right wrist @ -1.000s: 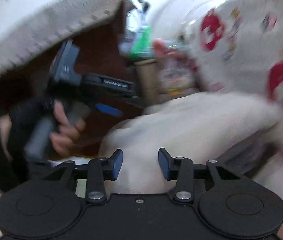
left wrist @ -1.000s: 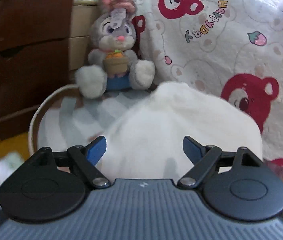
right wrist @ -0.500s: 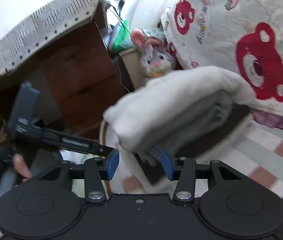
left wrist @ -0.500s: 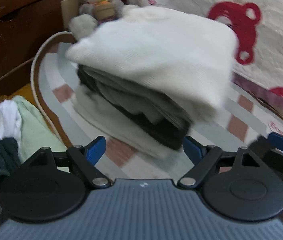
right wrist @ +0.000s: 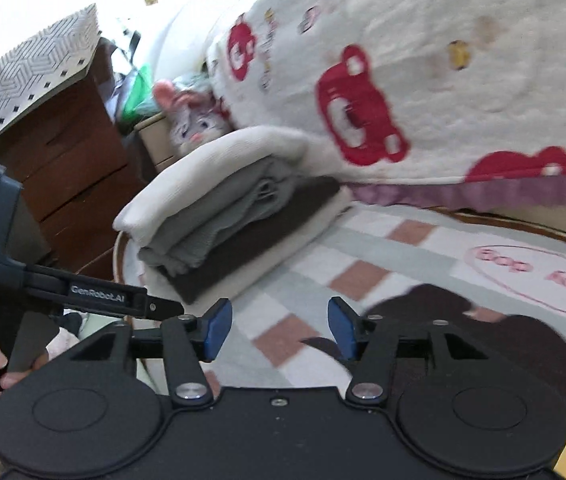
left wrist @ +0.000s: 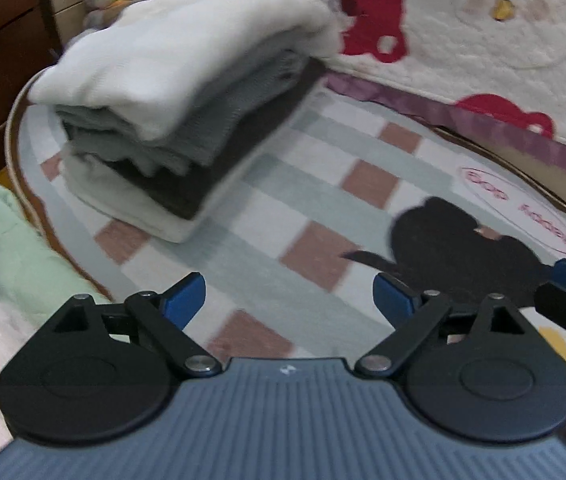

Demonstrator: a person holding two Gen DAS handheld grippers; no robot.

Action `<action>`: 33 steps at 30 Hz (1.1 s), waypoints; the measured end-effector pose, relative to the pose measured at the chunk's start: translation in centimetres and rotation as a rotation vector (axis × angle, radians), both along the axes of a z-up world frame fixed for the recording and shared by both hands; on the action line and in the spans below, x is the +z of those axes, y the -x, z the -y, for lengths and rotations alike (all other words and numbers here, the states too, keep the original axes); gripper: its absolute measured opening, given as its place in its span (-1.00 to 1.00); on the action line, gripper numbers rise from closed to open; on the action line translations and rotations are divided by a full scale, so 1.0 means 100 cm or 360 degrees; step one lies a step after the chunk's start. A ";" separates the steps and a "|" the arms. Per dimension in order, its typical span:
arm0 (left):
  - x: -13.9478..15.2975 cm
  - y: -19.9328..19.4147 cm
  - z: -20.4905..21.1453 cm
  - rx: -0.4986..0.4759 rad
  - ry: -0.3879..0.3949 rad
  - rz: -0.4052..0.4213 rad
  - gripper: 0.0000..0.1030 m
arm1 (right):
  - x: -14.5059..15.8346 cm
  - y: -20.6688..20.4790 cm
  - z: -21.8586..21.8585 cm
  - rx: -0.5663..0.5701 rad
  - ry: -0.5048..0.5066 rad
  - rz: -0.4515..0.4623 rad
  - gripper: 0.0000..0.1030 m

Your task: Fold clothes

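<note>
Both claws gaped empty: the folded stack sat ahead-left of the left claw, farther from the right claw.

both tongs backed away from folded stack.

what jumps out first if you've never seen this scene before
The stack of folded clothes draws the eye first: a white layer on top, grey and dark brown under it, sitting at the far left of the checked rug. Behind it hangs a cream blanket with big red bears, and a plush bunny peeks over the stack. Both grippers, left and right, are open and empty over the rug.
</note>
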State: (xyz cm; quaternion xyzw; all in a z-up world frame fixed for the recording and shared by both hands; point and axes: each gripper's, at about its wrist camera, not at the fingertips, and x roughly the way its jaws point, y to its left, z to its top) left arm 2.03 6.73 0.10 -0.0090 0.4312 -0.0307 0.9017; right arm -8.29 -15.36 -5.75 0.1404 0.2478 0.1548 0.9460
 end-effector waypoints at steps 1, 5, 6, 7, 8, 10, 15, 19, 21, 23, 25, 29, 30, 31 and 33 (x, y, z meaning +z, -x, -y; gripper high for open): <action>0.000 0.005 0.009 -0.0029 -0.0007 0.0012 0.77 | 0.002 0.008 0.007 -0.0013 0.0023 0.0009 0.15; -0.004 0.022 0.040 -0.0097 -0.0035 0.0021 0.78 | 0.012 0.035 0.028 -0.0049 0.0122 0.0065 0.22; -0.005 0.026 0.046 -0.0102 -0.0025 0.0006 0.81 | 0.011 0.038 0.032 -0.0055 0.0128 0.0064 0.25; -0.005 0.030 0.050 -0.0107 -0.0018 -0.0007 0.84 | 0.011 0.042 0.036 -0.0060 0.0134 0.0064 0.26; -0.006 0.033 0.055 -0.0112 -0.0011 -0.0019 0.87 | 0.010 0.046 0.039 -0.0065 0.0139 0.0063 0.30; -0.006 0.042 0.064 -0.0123 -0.0027 -0.0009 0.92 | 0.010 0.053 0.047 -0.0075 0.0151 0.0062 0.32; -0.005 0.053 0.081 -0.0201 -0.0103 0.0007 0.93 | 0.000 0.069 0.057 -0.0114 0.0157 0.0077 0.32; -0.003 0.057 0.086 -0.0232 -0.0105 0.0000 0.93 | -0.003 0.076 0.063 -0.0155 0.0105 0.0095 0.32; -0.002 0.058 0.088 -0.0247 -0.0106 -0.0004 0.93 | -0.001 0.078 0.063 -0.0144 0.0113 0.0099 0.32; -0.001 0.060 0.091 -0.0262 -0.0108 -0.0007 0.93 | 0.001 0.080 0.063 -0.0143 0.0121 0.0100 0.32; 0.000 0.062 0.092 -0.0272 -0.0109 -0.0006 0.93 | 0.002 0.081 0.063 -0.0146 0.0131 0.0096 0.32; 0.001 0.067 0.094 -0.0283 -0.0118 0.0007 0.93 | 0.005 0.083 0.060 -0.0134 0.0141 0.0100 0.32; 0.002 0.068 0.095 -0.0285 -0.0123 0.0010 0.93 | 0.006 0.083 0.059 -0.0128 0.0145 0.0103 0.32; 0.002 0.070 0.096 -0.0287 -0.0128 0.0012 0.93 | 0.006 0.083 0.058 -0.0124 0.0151 0.0105 0.32; 0.002 0.070 0.096 -0.0296 -0.0126 0.0008 0.93 | 0.007 0.082 0.057 -0.0121 0.0154 0.0105 0.32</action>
